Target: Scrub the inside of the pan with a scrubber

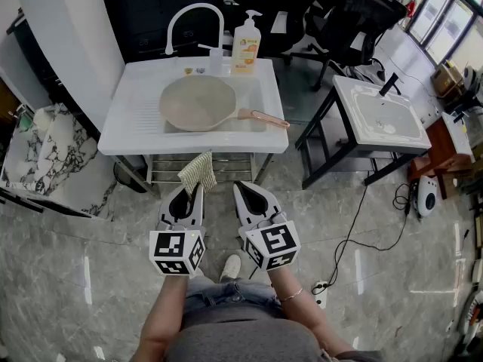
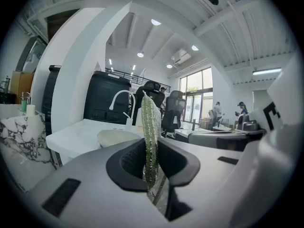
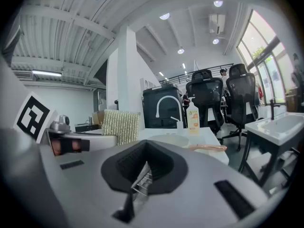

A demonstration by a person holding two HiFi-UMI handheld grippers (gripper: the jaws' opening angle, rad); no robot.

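Observation:
A beige pan (image 1: 198, 102) lies in the basin of the white sink unit (image 1: 132, 111), its pinkish handle (image 1: 264, 117) pointing right. I stand in front of the sink with both grippers held low, short of its front edge. My left gripper (image 1: 190, 191) is shut on a yellow-green scrubber (image 1: 198, 172), which stands upright between the jaws (image 2: 150, 137). My right gripper (image 1: 247, 192) is beside it, shut with nothing in it. In the right gripper view the scrubber (image 3: 120, 126) shows at the left and the pan (image 3: 168, 140) ahead.
A soap bottle (image 1: 246, 45) and a white faucet (image 1: 192, 17) stand at the sink's back. A wire shelf (image 1: 226, 168) sits under the sink. A second basin on a black stand (image 1: 377, 115) is to the right, a marble counter (image 1: 41, 157) to the left, and a cable (image 1: 362, 225) on the floor.

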